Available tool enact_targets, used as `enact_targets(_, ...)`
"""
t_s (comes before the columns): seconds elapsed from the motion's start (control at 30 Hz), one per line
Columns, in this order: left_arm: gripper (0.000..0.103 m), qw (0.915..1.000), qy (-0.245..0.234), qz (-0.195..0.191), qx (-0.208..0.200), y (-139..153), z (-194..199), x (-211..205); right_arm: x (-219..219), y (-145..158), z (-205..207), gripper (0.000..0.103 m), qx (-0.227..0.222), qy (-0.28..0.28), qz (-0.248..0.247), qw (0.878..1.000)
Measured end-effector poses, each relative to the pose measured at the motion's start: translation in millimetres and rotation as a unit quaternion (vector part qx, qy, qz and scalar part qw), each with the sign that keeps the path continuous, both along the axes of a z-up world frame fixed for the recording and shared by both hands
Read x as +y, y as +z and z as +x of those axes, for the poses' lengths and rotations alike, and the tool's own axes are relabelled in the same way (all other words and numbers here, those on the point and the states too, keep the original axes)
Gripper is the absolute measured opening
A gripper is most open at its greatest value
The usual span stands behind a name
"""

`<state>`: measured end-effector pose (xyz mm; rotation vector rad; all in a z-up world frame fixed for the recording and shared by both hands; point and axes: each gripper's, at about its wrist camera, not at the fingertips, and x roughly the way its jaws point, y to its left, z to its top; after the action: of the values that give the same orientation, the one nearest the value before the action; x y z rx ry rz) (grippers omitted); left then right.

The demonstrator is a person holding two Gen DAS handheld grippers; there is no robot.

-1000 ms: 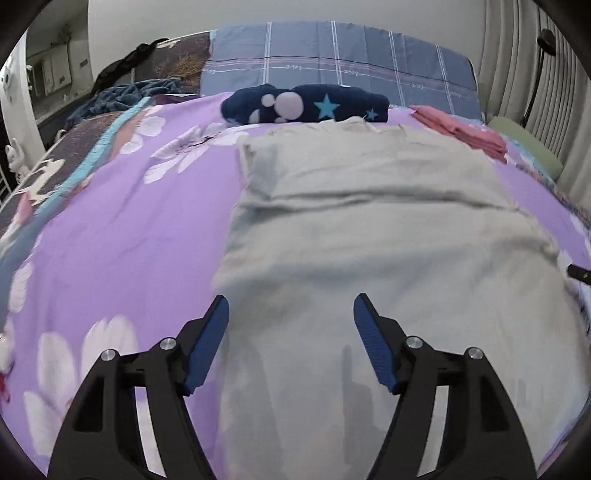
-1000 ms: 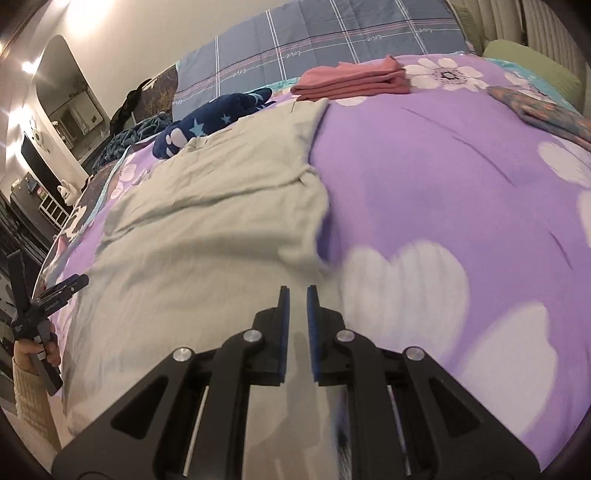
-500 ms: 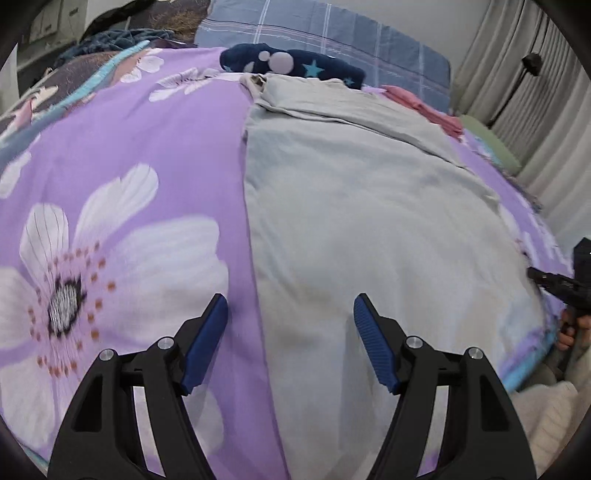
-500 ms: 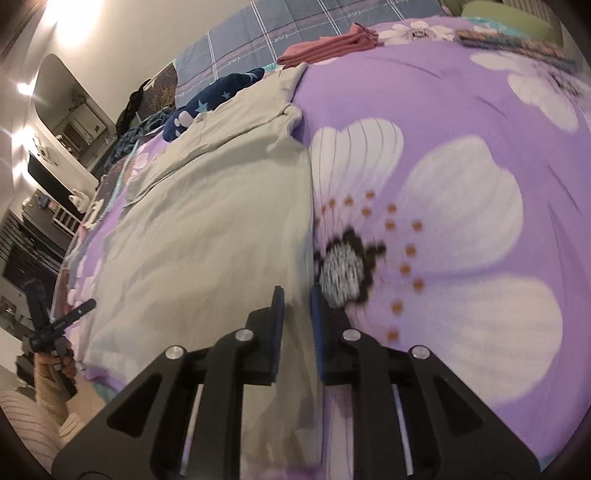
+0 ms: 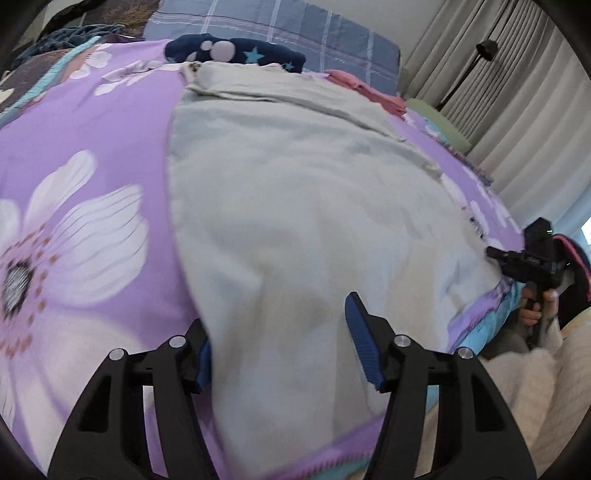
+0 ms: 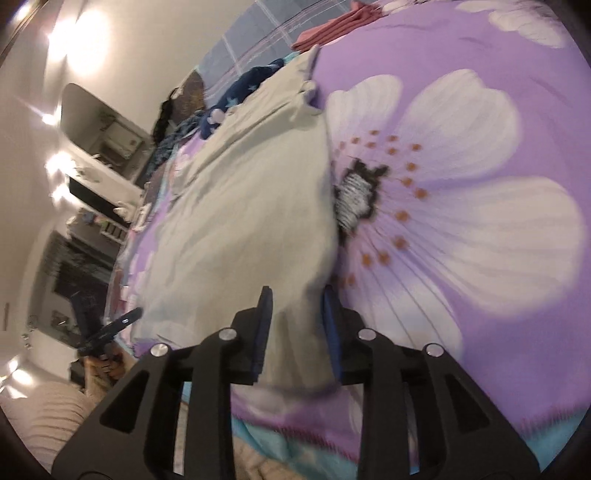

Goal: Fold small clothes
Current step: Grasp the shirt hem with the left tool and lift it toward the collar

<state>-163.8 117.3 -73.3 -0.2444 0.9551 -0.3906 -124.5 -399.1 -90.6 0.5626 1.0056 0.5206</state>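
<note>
Pale grey-green garment (image 5: pixel 303 206) spread flat along purple floral bedspread (image 5: pixel 92 122), long axis running from 6 o'clock to 12 o'clock in left wrist view; far end folded over on itself near 12 o'clock. Near hem draped at bed edge by 6 o'clock.

Left gripper (image 5: pixel 280 347) at near left corner of garment. Jaws closing, gap wide, cloth lying between them. Left blue pad partly hidden under raised garment edge; right pad above the fabric. Pressing on cloth: cannot tell, no pinch visible.

Right gripper (image 6: pixel 295 332) at near right corner of same garment (image 6: pixel 243 221). Jaws opening, a bunched fold of cloth between the two pads. Contact with pads unclear owing to blur. Same gripper seen from left wrist view at 3 o'clock, a hand (image 5: pixel 535 306) round its handle, tip at garment's right edge.

Bedspread flower print (image 6: pixel 443 206) at 2 o'clock of right gripper, just beside garment edge.

Beyond garment, at 12 o'clock in left view: navy star-print garment (image 5: pixel 236 51) touching the folded far end; folded pink garment (image 5: pixel 365 90) at 1 o'clock, near far right corner. Blue plaid pillow (image 5: pixel 280 29) behind both. Grey curtains (image 5: pixel 517 92) at 2 o'clock.
</note>
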Motion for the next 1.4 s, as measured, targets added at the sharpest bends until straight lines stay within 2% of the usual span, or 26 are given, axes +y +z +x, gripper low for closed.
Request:
enact_targets(0.1,0.057,0.9998,0.007,-0.017,0.012,0.9,5.8,2.2,-0.2,2.8,9.5,0.028,0.020,-0.004,0.014,1.000)
enact_targets(0.13,0.053,0.9998,0.005,-0.016,0.015,2.0,1.3,3.0,0.1,5.6,6.5,0.028,0.016,0.000,0.007,1.000)
enact_targets(0.2,0.052,0.9997,0.000,-0.018,0.016,1.7,-10.8,5.9,0.4,7.5,-2.7,0.030,0.012,0.014,-0.007,1.000)
enact_targets(0.27,0.052,0.9996,0.000,-0.024,0.013,0.6,-13.5,8.3,-1.3,6.3,-3.3,0.030,0.011,0.020,-0.001,1.000)
enact_targets(0.33,0.052,0.9992,0.008,-0.038,0.013,-1.8,-1.1,7.8,-0.4,3.9,11.6,0.030,0.014,0.011,0.015,1.000)
enact_targets(0.4,0.051,0.9993,0.008,-0.036,0.010,-0.6,11.9,1.7,9.0,2.9,30.3,0.030,0.012,0.009,0.014,1.000)
enact_targets(0.47,0.042,0.9997,0.007,-0.021,0.011,2.7,19.6,-7.7,19.1,4.6,37.7,0.029,0.016,0.015,-0.004,1.000)
enact_targets(0.5,0.040,0.9997,0.003,-0.022,0.014,5.1,18.8,-12.6,26.2,8.5,36.3,0.029,0.014,0.029,-0.019,0.999)
enact_targets(0.57,0.029,0.9993,-0.017,-0.031,0.014,6.8,10.4,-15.2,34.8,11.8,25.9,0.028,0.013,0.067,-0.026,0.997)
enact_targets(0.63,0.021,0.9990,-0.027,-0.033,0.014,5.5,-0.9,-15.9,37.4,10.6,13.1,0.022,0.016,0.087,-0.027,0.996)
enact_targets(0.67,0.012,0.9990,-0.024,-0.035,0.015,5.1,-3.2,-14.4,36.5,9.9,10.0,0.010,0.018,0.085,-0.029,0.996)
enact_targets(0.7,0.005,0.9991,-0.015,-0.037,0.015,6.7,-3.4,-11.8,33.1,9.8,10.2,0.003,0.024,0.072,-0.027,0.997)
enact_targets(0.73,0.003,0.9992,-0.008,-0.036,0.011,10.8,-1.8,-9.6,29.3,11.9,12.6,0.002,0.028,0.058,-0.015,0.998)
enact_targets(0.77,0.003,0.9994,-0.003,-0.035,0.002,16.5,0.0,-8.1,24.8,17.7,13.9,0.002,0.021,0.046,-0.001,0.999)
enact_targets(0.8,0.003,0.9994,0.001,-0.032,-0.016,26.8,1.0,-7.3,18.6,33.9,15.6,0.002,-0.004,0.033,0.023,0.999)
enact_targets(0.9,0.003,0.9943,0.005,-0.023,-0.104,80.6,-3.3,-3.6,9.2,81.7,16.2,0.002,-0.077,0.020,0.056,0.995)
enact_targets(1.0,0.003,0.9829,0.006,-0.023,-0.182,133.3,-15.3,0.1,0.4,138.4,2.7,0.002,-0.160,0.011,0.068,0.985)
enact_targets(1.1,0.002,0.9705,0.010,-0.018,-0.240,168.3,-39.6,0.5,-3.9,170.7,-20.6,0.002,-0.212,0.008,0.058,0.975)
enact_targets(1.2,0.002,0.9631,0.012,-0.024,-0.268,178.7,-62.9,1.0,-10.8,184.4,-46.3,0.002,-0.249,0.008,0.059,0.967)
enact_targets(1.27,0.002,0.9616,0.016,-0.028,-0.272,175.4,-72.1,3.3,-18.1,185.5,-59.7,0.002,-0.265,0.000,0.060,0.962)
enact_targets(1.33,0.002,0.9650,0.014,-0.034,-0.260,165.1,-68.7,3.3,-24.2,175.9,-62.8,0.002,-0.253,-0.010,0.049,0.966)
enact_targets(1.4,0.002,0.9719,0.018,-0.048,-0.230,149.3,-55.9,2.6,-23.1,155.6,-50.3,0.003,-0.207,-0.025,0.037,0.977)
